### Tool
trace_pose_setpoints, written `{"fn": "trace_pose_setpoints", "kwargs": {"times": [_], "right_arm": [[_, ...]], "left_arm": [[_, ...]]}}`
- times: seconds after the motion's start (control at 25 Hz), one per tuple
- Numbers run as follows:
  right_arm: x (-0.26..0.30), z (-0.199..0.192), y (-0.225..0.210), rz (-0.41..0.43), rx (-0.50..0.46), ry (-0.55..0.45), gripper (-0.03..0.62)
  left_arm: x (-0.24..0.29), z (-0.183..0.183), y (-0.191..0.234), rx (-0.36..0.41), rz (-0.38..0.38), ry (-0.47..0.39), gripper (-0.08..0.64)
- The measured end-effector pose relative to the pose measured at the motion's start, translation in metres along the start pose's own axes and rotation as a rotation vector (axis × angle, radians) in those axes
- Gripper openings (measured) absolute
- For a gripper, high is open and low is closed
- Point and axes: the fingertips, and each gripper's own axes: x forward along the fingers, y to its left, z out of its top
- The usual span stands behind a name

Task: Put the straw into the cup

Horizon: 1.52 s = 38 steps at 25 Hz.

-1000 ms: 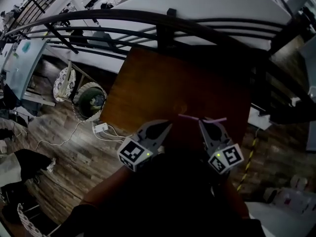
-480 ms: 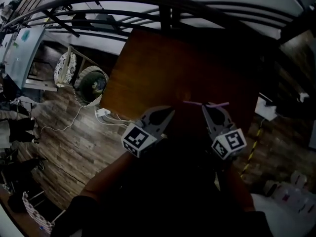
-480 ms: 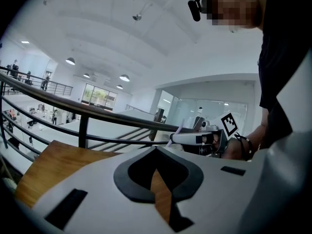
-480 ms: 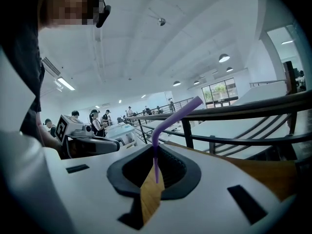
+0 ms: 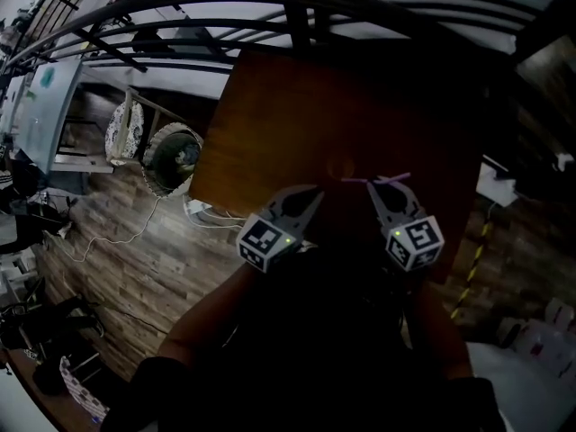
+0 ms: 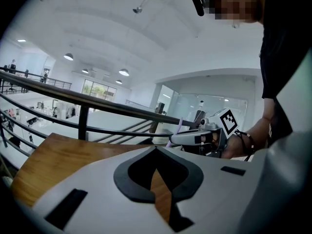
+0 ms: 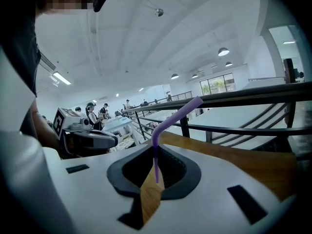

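My right gripper (image 5: 385, 187) is shut on a purple bendy straw (image 5: 374, 180) and holds it over the near part of the brown table (image 5: 297, 106). In the right gripper view the straw (image 7: 171, 120) stands up from between the jaws of the right gripper (image 7: 155, 155), and its top bends off to the right. The left gripper (image 5: 304, 198) hovers beside it on the left, jaws together, with nothing in them. From the left gripper view, past the left gripper (image 6: 156, 151), I see the right gripper (image 6: 195, 137) and the straw (image 6: 176, 130). I cannot make out a cup in any view.
A black metal railing (image 5: 297, 12) runs along the table's far edge. Below on the left lie a wood floor, a round basket (image 5: 174, 157), and a white adapter with a cable (image 5: 194, 208). Several people stand far off (image 7: 92, 113).
Both grippers now sit a little farther forward over the table. The straw is still in the right gripper, and the left is still shut and holds nothing.
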Motion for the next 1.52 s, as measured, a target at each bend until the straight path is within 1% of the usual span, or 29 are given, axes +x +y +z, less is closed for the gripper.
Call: {"fn": "trace_pose_setpoints", "kwargs": {"times": [0.24,0.44,0.84,1.12,1.52], "right_arm": [[0.013,-0.015,-0.011,-0.019,0.001,0.017,0.038],[0.024,-0.025,-0.013,-0.035,-0.001,0.056,0.038],[0.041,-0.048,-0.019,-0.030,0.015,0.103,0.038],[0.054,-0.067,-0.024,-0.028,0.023,0.161,0.038],[0.068,-0.081,-0.026,-0.005,0.027,0.185,0.038]], "left_arm": [[0.008,-0.016,0.012,-0.014,0.004,0.035,0.006],[0.009,-0.022,0.011,-0.023,-0.009,0.050,0.006],[0.011,-0.026,0.015,-0.034,-0.001,0.051,0.006],[0.010,-0.025,0.016,-0.042,0.004,0.048,0.006],[0.007,-0.029,0.017,-0.057,0.022,0.046,0.006]]}}
